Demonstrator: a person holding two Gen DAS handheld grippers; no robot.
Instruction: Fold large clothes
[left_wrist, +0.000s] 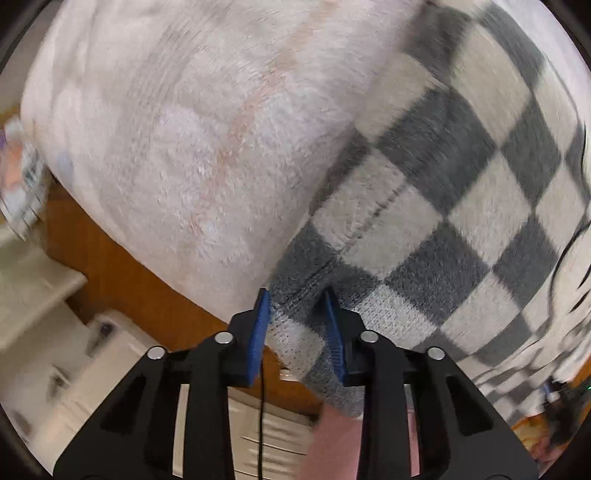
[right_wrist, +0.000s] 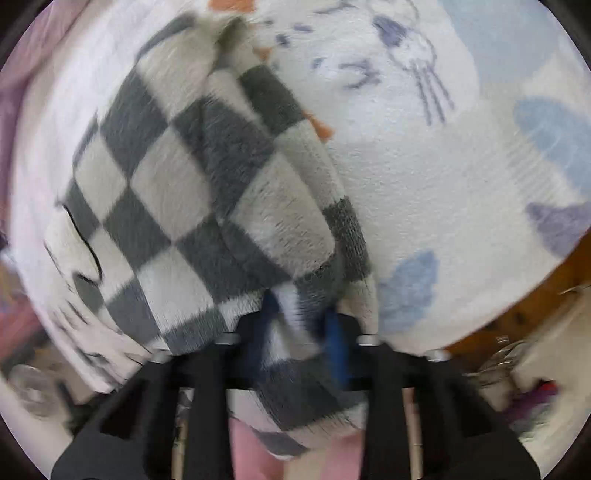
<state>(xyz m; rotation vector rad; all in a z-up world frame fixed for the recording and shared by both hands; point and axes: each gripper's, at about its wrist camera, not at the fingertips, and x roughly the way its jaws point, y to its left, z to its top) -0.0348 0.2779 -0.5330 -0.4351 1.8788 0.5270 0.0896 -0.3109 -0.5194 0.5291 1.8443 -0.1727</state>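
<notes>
A fluffy grey-and-white checkered garment (left_wrist: 443, 221) lies spread over a pale blanket (left_wrist: 184, 129). In the left wrist view my left gripper (left_wrist: 296, 308) points steeply down at the garment's ribbed edge, and its blue pads (left_wrist: 261, 325) pinch that edge between them. In the right wrist view the same garment (right_wrist: 177, 192) is bunched into a thick fold. My right gripper (right_wrist: 301, 314) is shut on this fold, with cloth hanging down between and below its blurred blue fingers (right_wrist: 334, 343).
The blanket under the garment is white with blue cat drawings (right_wrist: 443, 166). A brown wooden edge (left_wrist: 122, 266) borders it, with white furniture (left_wrist: 74, 350) below. Pink cloth (left_wrist: 332, 443) shows under the grippers. Cluttered small items (right_wrist: 517, 369) sit at the right.
</notes>
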